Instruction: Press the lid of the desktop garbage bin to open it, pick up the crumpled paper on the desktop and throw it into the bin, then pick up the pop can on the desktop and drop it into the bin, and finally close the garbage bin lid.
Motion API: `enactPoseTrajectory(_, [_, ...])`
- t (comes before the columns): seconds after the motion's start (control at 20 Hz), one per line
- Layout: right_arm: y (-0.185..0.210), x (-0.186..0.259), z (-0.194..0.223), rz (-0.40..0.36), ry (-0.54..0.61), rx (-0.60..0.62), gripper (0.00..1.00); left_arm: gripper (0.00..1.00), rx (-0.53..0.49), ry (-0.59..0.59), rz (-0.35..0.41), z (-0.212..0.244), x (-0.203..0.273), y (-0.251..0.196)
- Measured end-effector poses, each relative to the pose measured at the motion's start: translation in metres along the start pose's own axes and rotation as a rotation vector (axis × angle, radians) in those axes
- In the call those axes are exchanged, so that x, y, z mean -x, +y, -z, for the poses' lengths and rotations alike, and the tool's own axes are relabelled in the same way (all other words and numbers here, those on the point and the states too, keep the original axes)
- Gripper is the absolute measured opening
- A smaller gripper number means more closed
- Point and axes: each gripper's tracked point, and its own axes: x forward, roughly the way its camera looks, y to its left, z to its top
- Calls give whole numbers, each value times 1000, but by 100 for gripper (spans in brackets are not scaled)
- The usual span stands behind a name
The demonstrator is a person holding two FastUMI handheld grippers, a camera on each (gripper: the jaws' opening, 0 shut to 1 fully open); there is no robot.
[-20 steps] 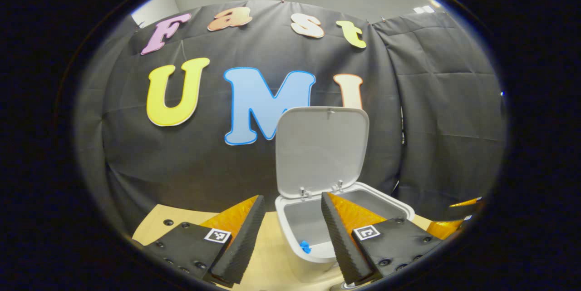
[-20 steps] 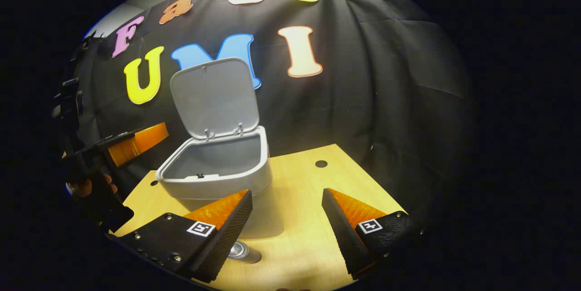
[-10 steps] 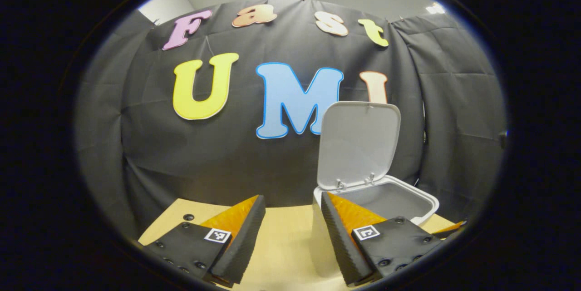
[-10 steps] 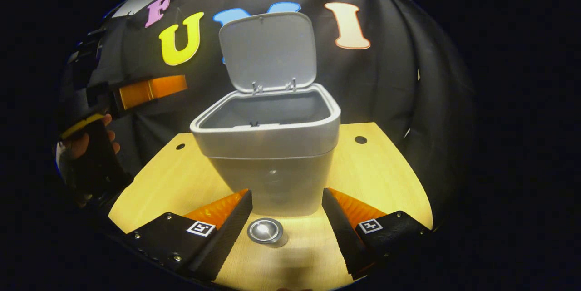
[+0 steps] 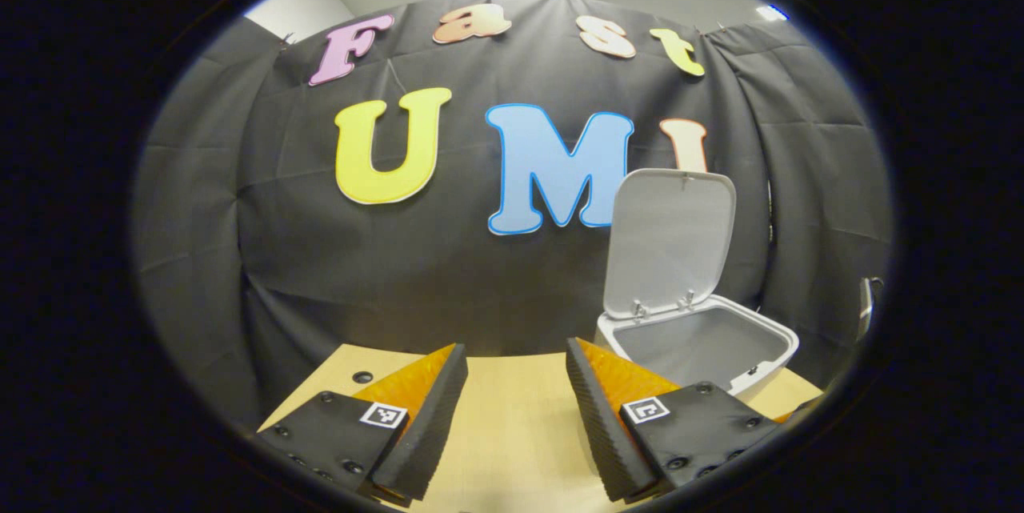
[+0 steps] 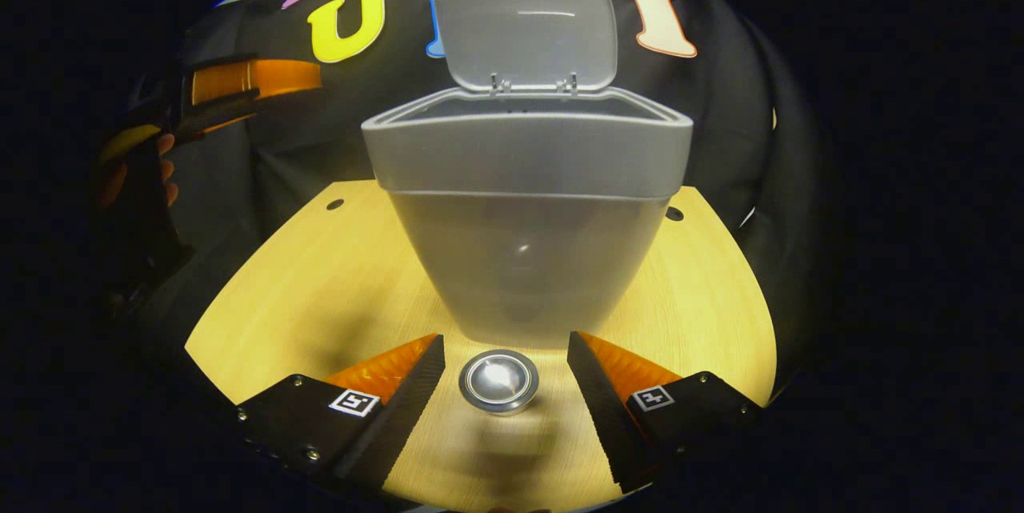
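Right gripper (image 6: 506, 385) spread wide, nothing held, hovering low over the bench (image 6: 320, 289); the pop can (image 6: 498, 381) lies between its fingers, touching neither. Can on its side, long axis running along the gripper's line of sight, one round metal end facing the camera, the other toward the bin (image 6: 524, 201) just behind it; which end is the top I cannot tell. Risk: a lying can will likely roll or skid against the bin wall if one finger touches first, and pinching only the near rim could let it tip out on the lift. Lid (image 6: 524, 29) stands upright, so a high carry might knock it. Left gripper (image 5: 512, 409) also spread, empty, held off to the bin's left.
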Motion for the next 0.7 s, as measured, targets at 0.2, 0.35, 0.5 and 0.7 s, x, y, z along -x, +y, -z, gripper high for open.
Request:
enactPoseTrajectory(0.2, [1,-11,20,5,63,15,99,83,-5,13,-29,4,5,15])
enactPoseTrajectory(0.35, [0,-21,30,14,104,3,99,83,-11,20,-47,6,9,25])
enactPoseTrajectory(0.5, [1,-29,38,15,135,-13,99,84,-10,27,-64,8,14,33])
enactPoseTrajectory(0.7, [1,-32,44,16,158,-5,97,85,-4,35,-82,11,18,41])
